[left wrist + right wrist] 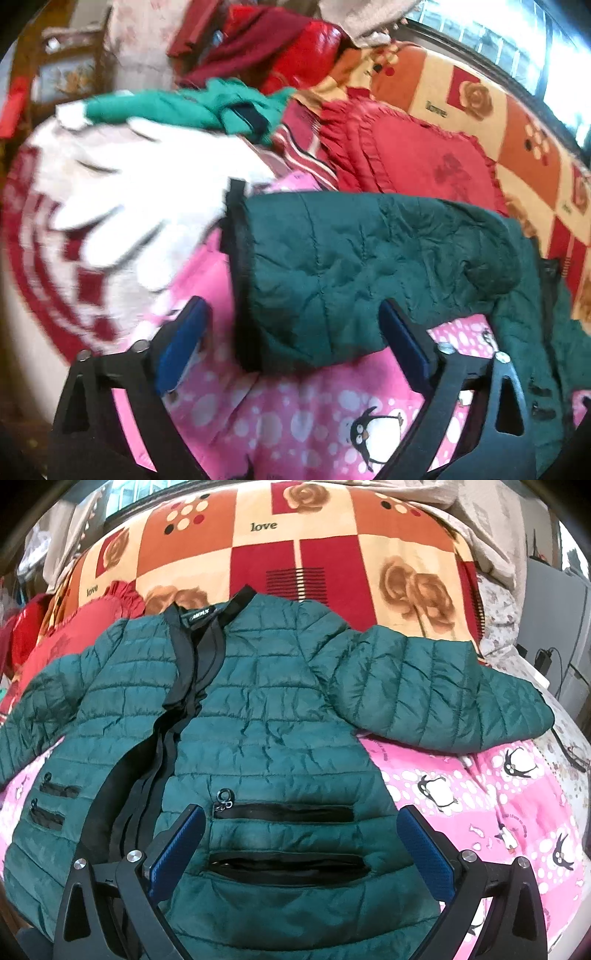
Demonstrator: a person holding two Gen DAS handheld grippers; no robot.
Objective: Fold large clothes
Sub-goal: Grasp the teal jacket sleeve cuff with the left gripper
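Note:
A dark green quilted jacket (266, 716) with black trim lies face up on a pink penguin-print sheet (480, 797), front open, both sleeves spread out. My right gripper (301, 834) is open, just above the jacket's lower front, over its zip pockets (284, 814). In the left wrist view one sleeve (369, 266) with a black cuff (236, 266) lies across the sheet (295, 417). My left gripper (291, 325) is open, and the cuff end of the sleeve lies between its fingers.
A white garment (147, 192) and a bright green one (192, 107) lie to the left of the sleeve. A red frilled cushion (413, 155) and a checked rose blanket (303, 554) lie behind the jacket. Red clothes (280, 44) are piled at the back.

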